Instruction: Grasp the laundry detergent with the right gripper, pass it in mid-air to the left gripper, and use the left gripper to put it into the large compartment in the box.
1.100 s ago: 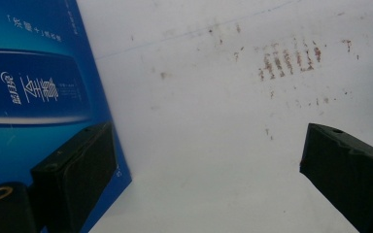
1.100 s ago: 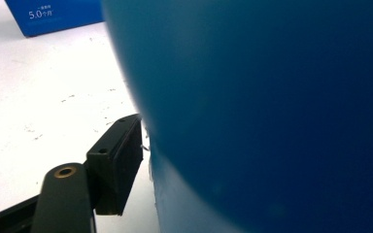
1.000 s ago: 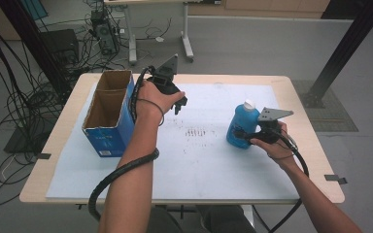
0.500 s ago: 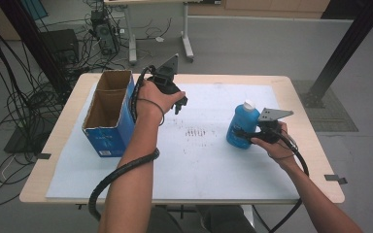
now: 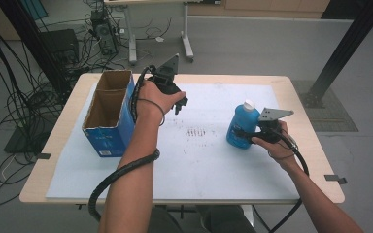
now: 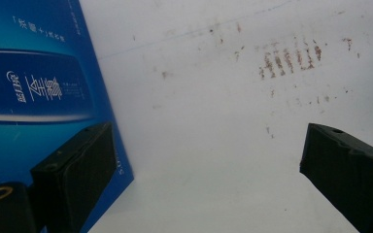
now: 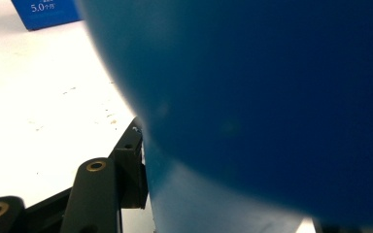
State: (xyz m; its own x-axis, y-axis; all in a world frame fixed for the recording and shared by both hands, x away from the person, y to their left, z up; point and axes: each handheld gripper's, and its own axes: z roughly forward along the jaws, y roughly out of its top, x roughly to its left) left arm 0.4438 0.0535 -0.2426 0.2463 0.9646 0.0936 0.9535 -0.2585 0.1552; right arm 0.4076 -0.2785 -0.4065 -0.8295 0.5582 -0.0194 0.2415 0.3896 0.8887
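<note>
White sheeting covers the worktop (image 5: pixel 184 160). Near its right edge the blue bottle (image 5: pixel 242 127) stands upright, the right gripper (image 5: pixel 245 133) having just closed its jaws on the body, probably to lift it. The left gripper (image 5: pixel 180 103) hovers open-jawed beside the open box (image 5: pixel 108 114), likely the bottle's destination.

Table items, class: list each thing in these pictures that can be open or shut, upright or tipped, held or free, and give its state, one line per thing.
Blue bottle: upright on the white mat, white cap on, gripped at its side.
Cardboard box: upright, top open; inside looks empty.
Right gripper: jaws have just been closing, now shut on the bottle.
Left gripper: jaws wide open, nothing between them, beside the box.
</note>
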